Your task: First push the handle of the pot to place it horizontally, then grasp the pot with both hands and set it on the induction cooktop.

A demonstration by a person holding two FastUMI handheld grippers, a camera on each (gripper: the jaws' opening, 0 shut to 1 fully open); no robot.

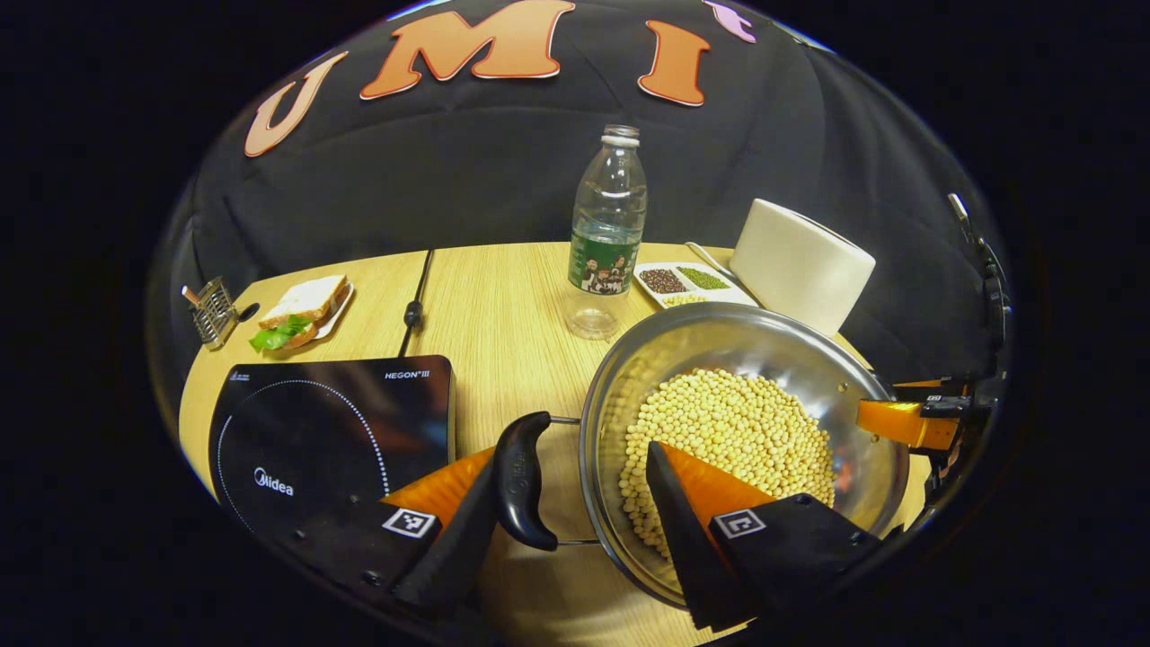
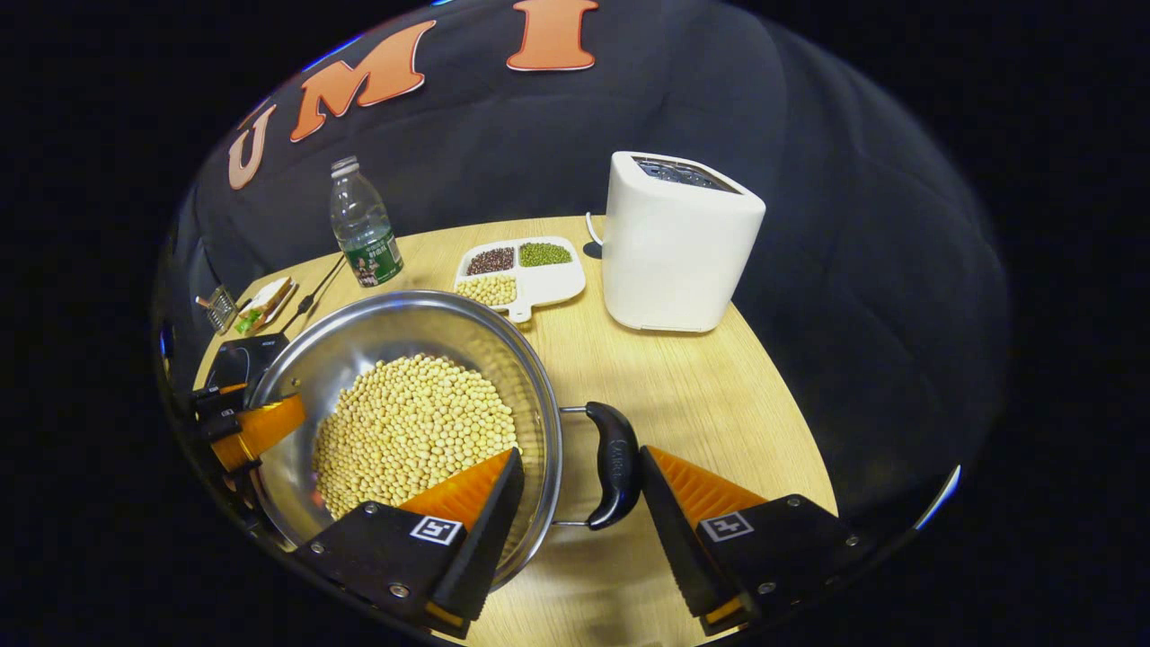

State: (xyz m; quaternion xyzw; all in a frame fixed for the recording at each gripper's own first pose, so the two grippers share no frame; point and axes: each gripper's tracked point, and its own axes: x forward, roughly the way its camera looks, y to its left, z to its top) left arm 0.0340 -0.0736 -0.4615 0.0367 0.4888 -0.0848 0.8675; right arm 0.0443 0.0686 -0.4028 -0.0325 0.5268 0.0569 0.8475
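We had the left gripper (image 1: 575, 503) and right gripper (image 2: 579, 485) each spread wide astride a black side handle (image 1: 524, 481) and the rim of the steel pot (image 1: 719, 337), clamping nothing, the pot on the wooden table (image 1: 503, 305) just right of the induction cooktop (image 1: 332, 422). We judged an uneven lift might spill the soybeans (image 1: 728, 431). We counted one pot, two handles, one cooktop, one bottle (image 1: 608, 234), one toaster (image 2: 678, 243).

Bright overhead light, sharp focus, glare on steel pot (image 1: 710, 341), strong fisheye bending at edges
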